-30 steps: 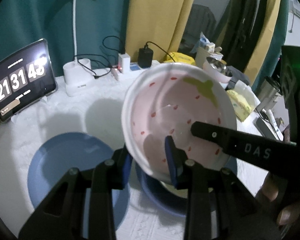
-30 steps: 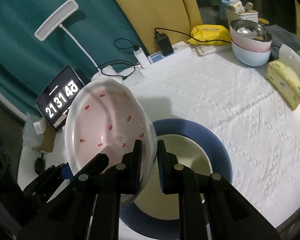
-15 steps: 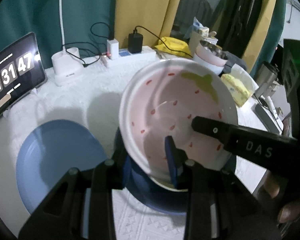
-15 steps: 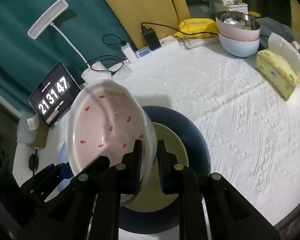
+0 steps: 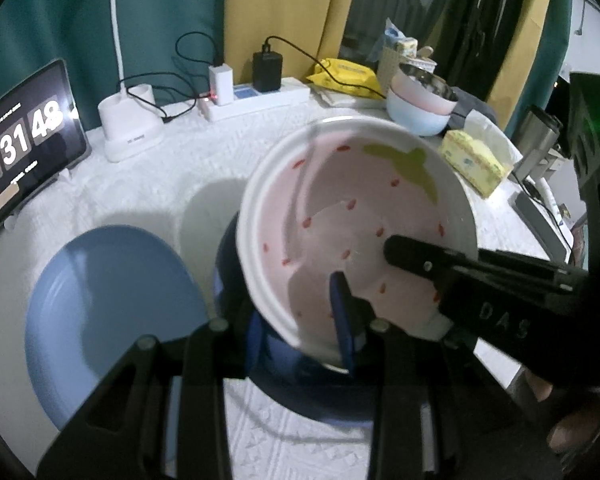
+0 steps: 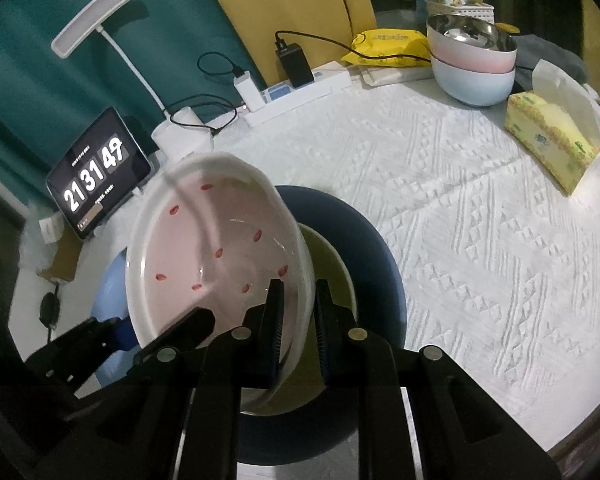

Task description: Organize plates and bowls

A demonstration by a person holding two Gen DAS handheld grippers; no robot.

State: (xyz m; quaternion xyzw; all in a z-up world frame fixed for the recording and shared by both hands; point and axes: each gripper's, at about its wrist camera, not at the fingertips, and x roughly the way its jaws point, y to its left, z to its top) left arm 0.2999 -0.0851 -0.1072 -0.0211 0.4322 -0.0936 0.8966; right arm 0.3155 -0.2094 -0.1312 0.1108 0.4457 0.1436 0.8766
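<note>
Strawberry bowl over the stack, 2 grippers on it!

Left gripper (image 5: pixel 300 330) and right gripper (image 6: pixel 298 322) both clamp the tilted pink strawberry-print bowl (image 6: pixel 216 252) above the yellow-green bowl (image 6: pixel 328 264) in the dark blue plate (image 6: pixel 364 240); level it, lower centred, then let go.

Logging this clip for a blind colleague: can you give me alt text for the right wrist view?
The right gripper pinches the rim of a tilted pink strawberry-print plate above a yellow-green bowl sitting in a dark blue plate. Behind, on the white tablecloth, stand a clock tablet and stacked bowls.
</note>
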